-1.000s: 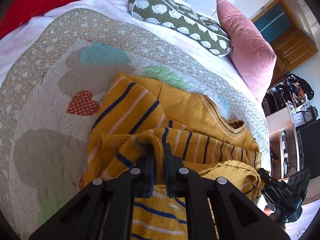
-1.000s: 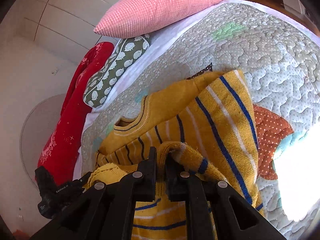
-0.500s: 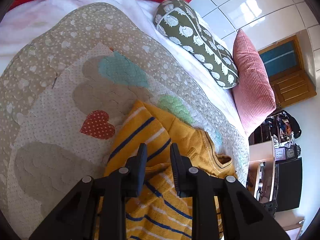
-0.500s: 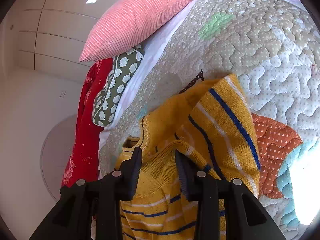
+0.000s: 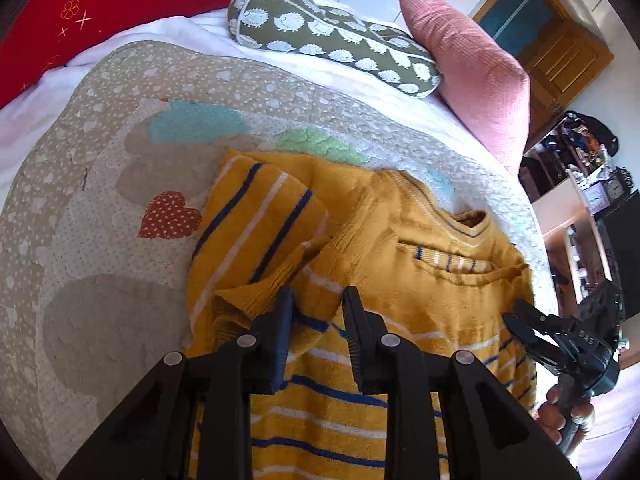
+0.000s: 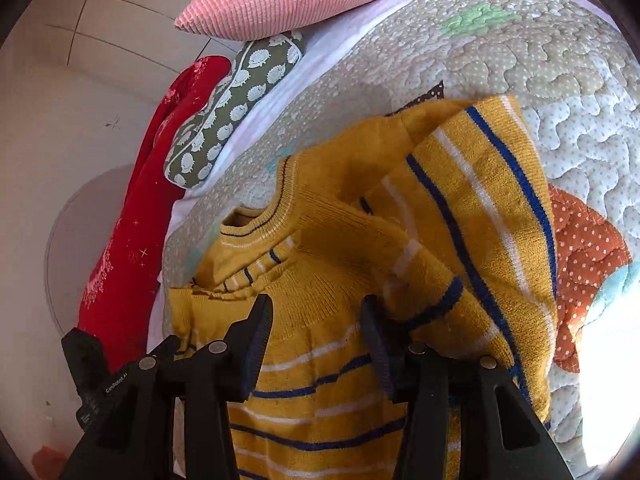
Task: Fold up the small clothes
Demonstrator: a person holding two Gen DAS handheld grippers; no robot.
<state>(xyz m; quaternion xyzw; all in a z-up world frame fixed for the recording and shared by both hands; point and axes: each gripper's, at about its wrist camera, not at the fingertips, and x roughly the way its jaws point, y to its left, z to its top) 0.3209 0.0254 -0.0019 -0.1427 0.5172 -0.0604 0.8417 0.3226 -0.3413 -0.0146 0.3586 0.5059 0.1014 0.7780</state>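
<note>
A small mustard-yellow knit sweater (image 5: 400, 248) with blue and white stripes lies on a quilted bed cover (image 5: 100, 184). One striped sleeve (image 5: 256, 216) is folded across its body. The sweater fills the lower middle of the right wrist view (image 6: 340, 280), and the sleeve (image 6: 492, 208) lies at its right. My left gripper (image 5: 318, 300) is open and empty just above the sweater's chest. My right gripper (image 6: 316, 312) is open wider, empty, over the sweater body. The right gripper also shows in the left wrist view (image 5: 568, 340), beside the sweater's right edge.
A green patterned bolster (image 5: 332, 36), a pink cushion (image 5: 472, 68) and a red pillow (image 5: 100, 12) lie along the head of the bed. Shelves and a wooden door (image 5: 560, 56) stand beyond the bed's right side. A bare wall (image 6: 60, 140) is at the left in the right wrist view.
Both grippers were shut on folds of the sweater one second ago. They have opened and let go, and the cloth now lies on the bed.
</note>
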